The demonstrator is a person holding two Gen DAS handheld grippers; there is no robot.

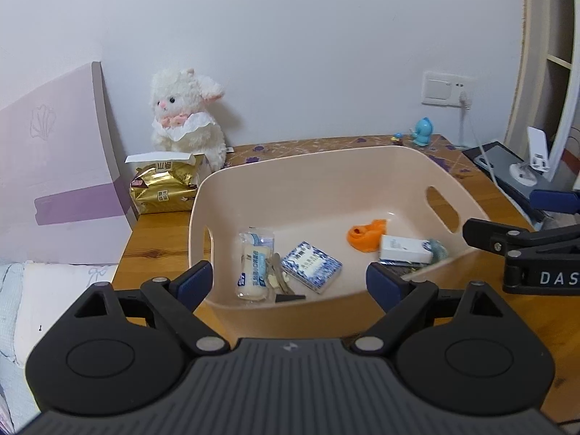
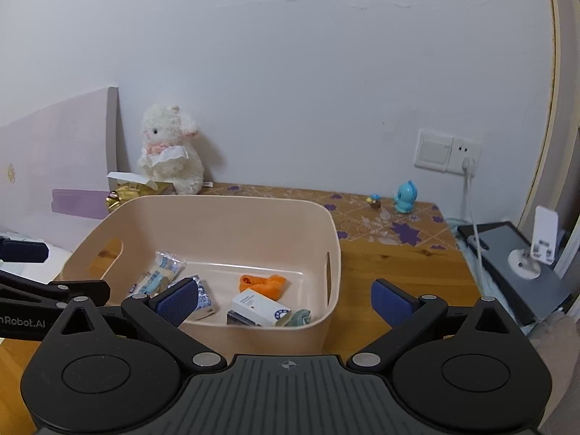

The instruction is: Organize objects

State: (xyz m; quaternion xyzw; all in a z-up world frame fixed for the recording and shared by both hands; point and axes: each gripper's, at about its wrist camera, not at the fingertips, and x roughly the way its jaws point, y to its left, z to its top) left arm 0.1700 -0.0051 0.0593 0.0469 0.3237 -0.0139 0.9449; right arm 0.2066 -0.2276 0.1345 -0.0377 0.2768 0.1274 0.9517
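Note:
A beige plastic bin (image 1: 326, 166) (image 2: 224, 214) stands on the wooden table. In it lie a clear packet (image 1: 253, 264) (image 2: 159, 272), a blue-and-white patterned box (image 1: 311, 266) (image 2: 203, 295), an orange cloth (image 1: 366, 235) (image 2: 262, 284), a white box (image 1: 404, 248) (image 2: 259, 306) and a teal knit item (image 1: 438, 248) (image 2: 299, 317). My left gripper (image 1: 290, 281) is open and empty at the bin's near rim. My right gripper (image 2: 286, 299) is open and empty, straddling the bin's near right corner. Each gripper shows in the other's view, the right one (image 1: 522, 250) and the left one (image 2: 54, 290).
A white plush lamb (image 1: 186, 116) (image 2: 170, 152) and a gold tissue pack (image 1: 165, 186) (image 2: 127, 192) sit at the back left. A blue toy figure (image 1: 422, 132) (image 2: 406, 197) and a tiny figurine (image 2: 373, 201) stand at the back right. A wall socket with cable (image 2: 465, 163) and a tablet (image 2: 514, 253) are at the right.

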